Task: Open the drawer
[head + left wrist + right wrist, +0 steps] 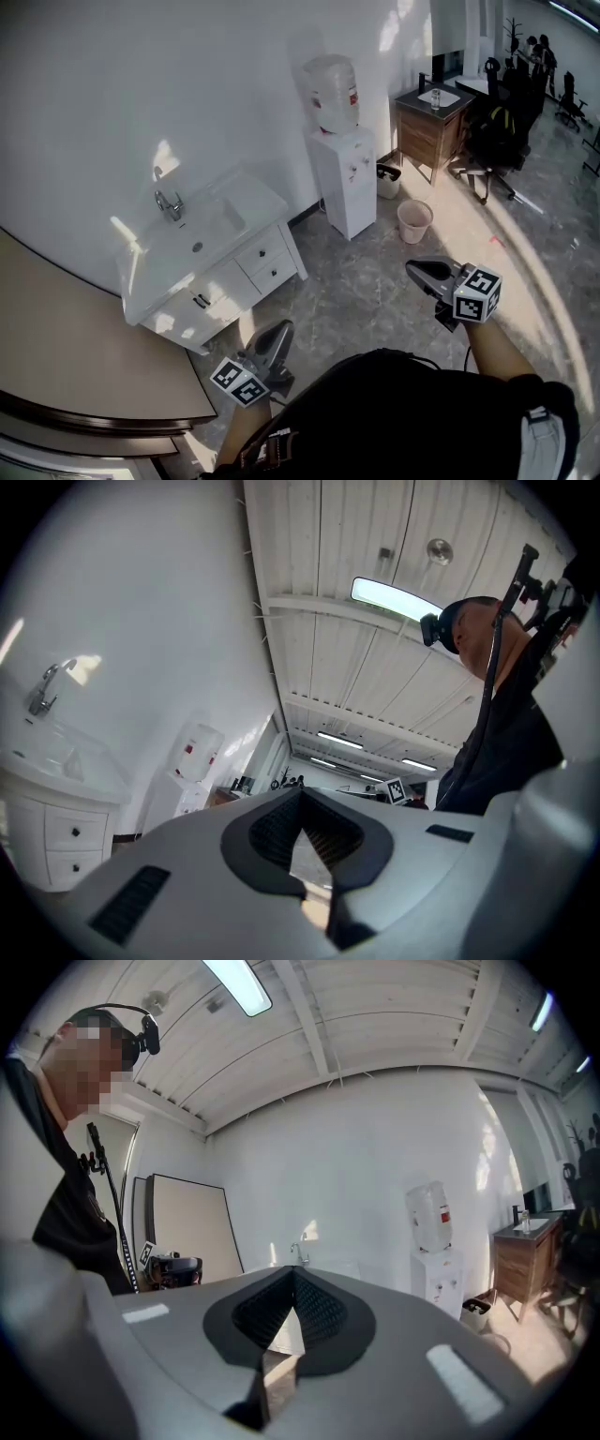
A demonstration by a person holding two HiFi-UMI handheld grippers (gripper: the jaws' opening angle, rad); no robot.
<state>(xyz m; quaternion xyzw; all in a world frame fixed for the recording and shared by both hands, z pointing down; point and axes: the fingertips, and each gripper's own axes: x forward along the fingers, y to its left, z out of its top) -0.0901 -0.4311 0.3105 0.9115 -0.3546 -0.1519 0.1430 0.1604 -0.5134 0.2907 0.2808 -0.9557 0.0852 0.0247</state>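
The left gripper (280,331), lower centre, and right gripper (416,269), at right, have jaws together, holding nothing; the drawers (265,255), centre left, are shut, well apart from both

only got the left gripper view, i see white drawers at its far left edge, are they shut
Observer: Yes. In the head view both drawers sit flush in the sink cabinet.
Operator: how close are the grippers
Observer: Not close. The left gripper and right gripper both hang over the floor, well apart from the cabinet.
Operator: right one holding anything
Observer: No. The right gripper view shows its jaws together with nothing between them.
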